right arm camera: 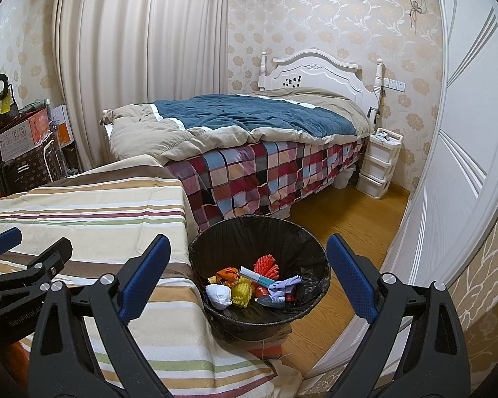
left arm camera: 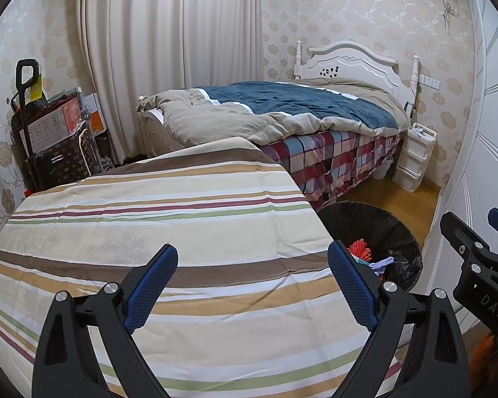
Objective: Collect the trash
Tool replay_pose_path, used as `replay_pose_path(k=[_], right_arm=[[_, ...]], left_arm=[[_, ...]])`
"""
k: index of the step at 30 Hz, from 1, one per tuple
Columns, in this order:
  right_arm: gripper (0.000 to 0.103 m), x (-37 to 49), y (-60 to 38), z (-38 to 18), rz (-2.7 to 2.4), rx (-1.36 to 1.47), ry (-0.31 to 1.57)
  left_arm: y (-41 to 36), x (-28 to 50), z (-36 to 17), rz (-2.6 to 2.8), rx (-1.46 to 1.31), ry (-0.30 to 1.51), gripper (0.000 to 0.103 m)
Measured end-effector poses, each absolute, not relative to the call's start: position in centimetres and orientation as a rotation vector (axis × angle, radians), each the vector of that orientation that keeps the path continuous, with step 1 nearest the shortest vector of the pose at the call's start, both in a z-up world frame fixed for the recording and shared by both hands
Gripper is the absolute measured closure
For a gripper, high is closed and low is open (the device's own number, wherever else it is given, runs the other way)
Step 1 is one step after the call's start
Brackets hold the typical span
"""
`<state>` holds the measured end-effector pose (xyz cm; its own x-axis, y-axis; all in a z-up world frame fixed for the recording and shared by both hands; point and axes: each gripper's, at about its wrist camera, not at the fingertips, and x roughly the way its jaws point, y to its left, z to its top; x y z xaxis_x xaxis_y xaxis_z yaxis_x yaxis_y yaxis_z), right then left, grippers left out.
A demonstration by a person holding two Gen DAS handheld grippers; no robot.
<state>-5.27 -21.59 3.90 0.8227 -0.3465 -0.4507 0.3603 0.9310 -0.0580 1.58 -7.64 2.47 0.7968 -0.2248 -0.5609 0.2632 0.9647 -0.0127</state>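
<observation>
both my left gripper (left arm camera: 253, 282) and right gripper (right arm camera: 248, 275) are wide apart and hold nothing. the trash sits in the round black-lined bin (right arm camera: 215, 232) beside the striped cloth tabletop (left arm camera: 169, 199). if i swing the right one low, i could bump the bin and spill it.

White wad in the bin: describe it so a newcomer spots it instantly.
Beside the striped table stands a black-lined bin. Among the trash inside, the white wad lies nearest the table, touching a yellow ridged piece. It is the only plain white crumpled lump there.
</observation>
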Motion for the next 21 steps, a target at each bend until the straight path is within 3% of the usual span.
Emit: replay_pose_path(k=[21], right_arm=[[0.010,-5.27,-21.66,3.87,-0.375,0.030,0.475]], left_arm=[[-8.23,1.27,2.00,-0.255,0.067,0.600,0.012]])
